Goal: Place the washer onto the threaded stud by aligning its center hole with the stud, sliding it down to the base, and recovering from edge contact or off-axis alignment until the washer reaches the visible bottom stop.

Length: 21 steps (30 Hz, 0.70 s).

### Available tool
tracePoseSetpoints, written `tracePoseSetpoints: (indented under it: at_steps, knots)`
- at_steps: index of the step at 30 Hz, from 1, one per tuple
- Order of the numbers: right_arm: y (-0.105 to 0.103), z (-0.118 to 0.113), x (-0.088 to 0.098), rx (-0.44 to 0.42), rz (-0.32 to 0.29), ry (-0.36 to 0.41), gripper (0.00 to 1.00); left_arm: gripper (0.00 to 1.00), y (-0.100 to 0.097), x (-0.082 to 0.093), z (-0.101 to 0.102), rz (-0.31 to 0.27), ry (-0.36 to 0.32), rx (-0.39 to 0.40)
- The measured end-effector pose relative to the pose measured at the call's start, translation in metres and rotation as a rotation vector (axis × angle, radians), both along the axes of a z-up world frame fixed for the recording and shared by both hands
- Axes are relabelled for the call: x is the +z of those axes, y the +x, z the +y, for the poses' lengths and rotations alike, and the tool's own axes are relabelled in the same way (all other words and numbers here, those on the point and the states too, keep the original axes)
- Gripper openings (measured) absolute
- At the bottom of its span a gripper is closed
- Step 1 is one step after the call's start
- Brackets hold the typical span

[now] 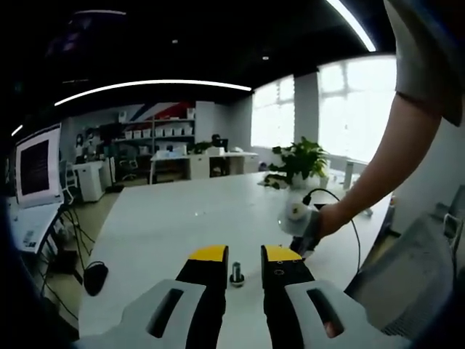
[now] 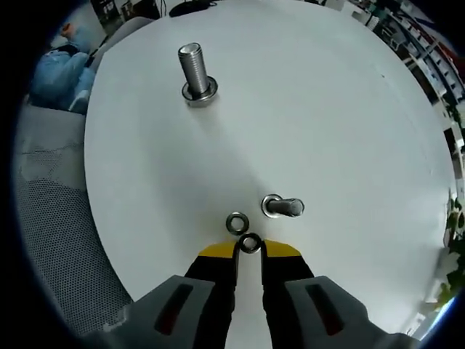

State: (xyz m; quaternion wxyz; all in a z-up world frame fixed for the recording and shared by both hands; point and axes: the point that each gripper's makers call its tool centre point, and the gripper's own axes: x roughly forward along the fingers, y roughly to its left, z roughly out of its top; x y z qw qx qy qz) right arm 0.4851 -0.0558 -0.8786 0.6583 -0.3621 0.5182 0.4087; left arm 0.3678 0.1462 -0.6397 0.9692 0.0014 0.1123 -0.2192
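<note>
The right hand-held gripper [image 2: 250, 246] pinches a washer [image 2: 251, 243] at its yellow tips, low over the white surface [image 2: 349, 131]. A second washer [image 2: 236, 222] lies just ahead, beside a small threaded stud [image 2: 280, 206]. A bigger bolt [image 2: 195, 73] stands well apart. The left hand-held gripper [image 1: 245, 256] looks unclenched, holding nothing. I'd level the washer and centre it over the stud before lowering.

In your right gripper view, one washer [image 2: 251, 243] sits between the jaw tips of your right gripper [image 2: 249, 251], on the table [image 2: 341, 109]. A second washer [image 2: 236, 222] lies just at 11 o'clock, a short stud [image 2: 282, 206] at 1 o'clock, and a tall stud [image 2: 196, 74] stands far at 11 o'clock.
</note>
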Motion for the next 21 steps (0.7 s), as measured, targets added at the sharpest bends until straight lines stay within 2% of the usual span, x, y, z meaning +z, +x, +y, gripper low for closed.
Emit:
tracePoseSetpoints:
  at_steps: [11,18,21]
  knots:
    - [0.0013,-0.0013,0.0013,-0.055,-0.009,0.025,0.13,0.16,-0.0005,-0.0007,-0.0015,0.005,-0.003,-0.005]
    - [0.0011,0.0000,0.0017,-0.039,-0.021,0.015,0.13,0.16,0.0000,-0.0011,-0.0028,0.007,-0.005,-0.012]
    - [0.0003,0.0028,0.0045,-0.055,-0.031,0.035,0.13,0.16,0.0000,-0.0011,-0.0030,0.007,-0.005,-0.013]
